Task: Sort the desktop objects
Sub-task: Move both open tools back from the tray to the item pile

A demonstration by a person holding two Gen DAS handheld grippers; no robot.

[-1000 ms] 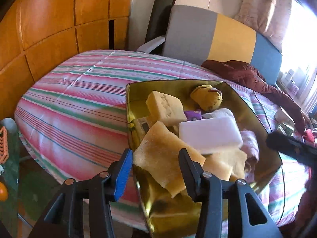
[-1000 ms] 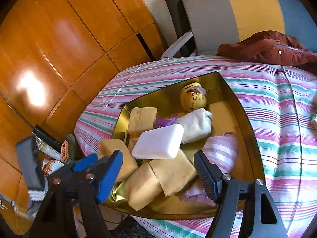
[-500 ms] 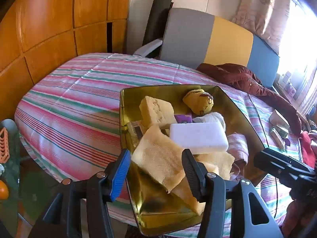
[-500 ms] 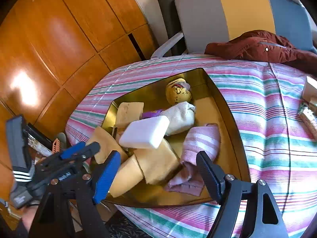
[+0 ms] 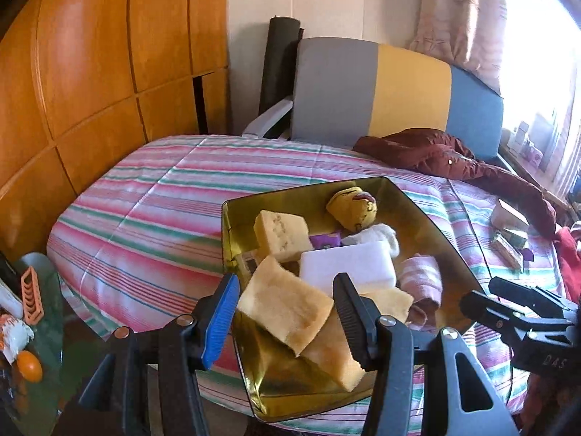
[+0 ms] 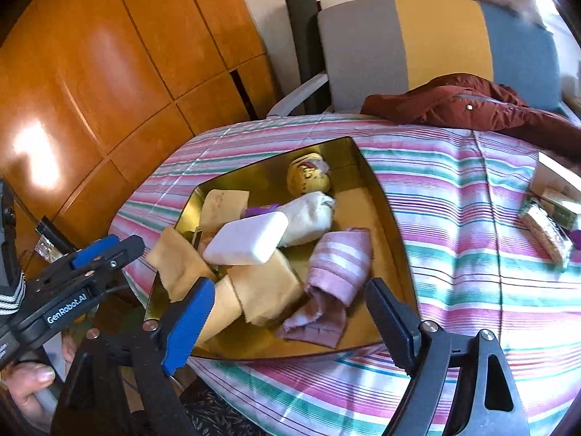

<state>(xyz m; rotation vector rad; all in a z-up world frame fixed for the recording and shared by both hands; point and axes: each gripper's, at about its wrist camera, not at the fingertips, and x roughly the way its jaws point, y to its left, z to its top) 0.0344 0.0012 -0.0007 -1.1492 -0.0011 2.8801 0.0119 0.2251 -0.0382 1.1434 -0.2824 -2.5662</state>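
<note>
1. Step in hand, as I judge it: between picks. Neither pair of tongs carries anything; both hang over the near edge of the gold tray [image 5: 236, 218] that sits on the striped desk [image 5: 145, 196].
2. Left tongs [image 5: 279, 321]: jaws apart, empty. The front tan sponge slab [image 5: 287, 309] shows in the gap between them, but I can't tell if the pads touch it; it looks like they're short of it.
3. Right tongs [image 6: 287, 321]: jaws wide apart, empty, above the tray's near rim, lined up roughly with the pink striped cloth [image 6: 337, 272].
4. Tray contents: white foam block [image 6: 247, 238] resting on top of the pile, yellow sponge cube [image 5: 281, 230] at the back left, white rolled cloth [image 6: 308, 218], yellow plush toy [image 6: 308, 178] at the far corner, small purple item [image 5: 325, 241] mostly buried.
5. Unsorted items I can see lie on the desk well right of the tray: small boxes and packets [image 6: 548, 225], near a dark red jacket [image 6: 472, 105].
6. Next move, my guess: swing the right tongs toward those loose packets, come down with jaws open across a narrow side, then carry the piece to the tray.
7. Watch-out: the tray is piled high, and the white foam block looks perched, so a drop could knock it out.
</note>
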